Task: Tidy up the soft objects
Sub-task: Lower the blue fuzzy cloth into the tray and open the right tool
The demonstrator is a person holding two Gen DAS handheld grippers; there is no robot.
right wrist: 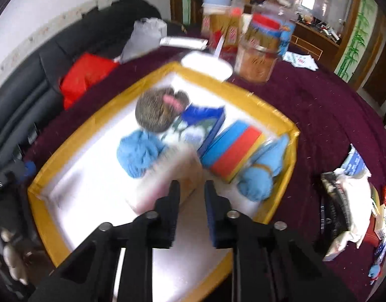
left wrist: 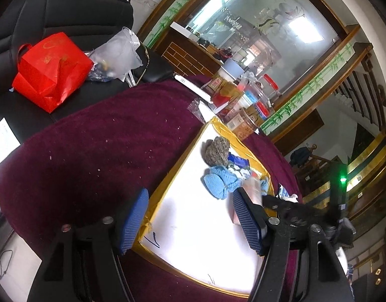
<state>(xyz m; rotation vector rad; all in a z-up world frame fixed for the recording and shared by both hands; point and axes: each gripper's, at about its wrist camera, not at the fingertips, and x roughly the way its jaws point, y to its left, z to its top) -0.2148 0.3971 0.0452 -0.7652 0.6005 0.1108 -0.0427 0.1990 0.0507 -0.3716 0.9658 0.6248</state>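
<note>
While the left tongs (left wrist: 190,222) hang wide open and empty, angled down over the yellow-rimmed white tray (right wrist: 292,138), the right tongs (right wrist: 191,188) tilt steeply down, closed on nothing, above a blurred pale packet (right wrist: 167,171) beside blue knitted pieces (right wrist: 140,153).

We are finding the near half of the white tray floor (right wrist: 92,176) lying bare, giving open passage over the low yellow rim (right wrist: 42,216), and we are seeing a broad stretch of maroon cloth (left wrist: 92,151) lying unoccupied to the tray's left. We are noting the far half crowded: a brown knitted hat (right wrist: 152,110), blue knitted pieces (right wrist: 137,156), a blue-and-red block (right wrist: 233,146) and a pale packet (right wrist: 167,176) lying close together. We are recording jars and boxes (right wrist: 258,50) blocking approach beyond the far rim.
</note>
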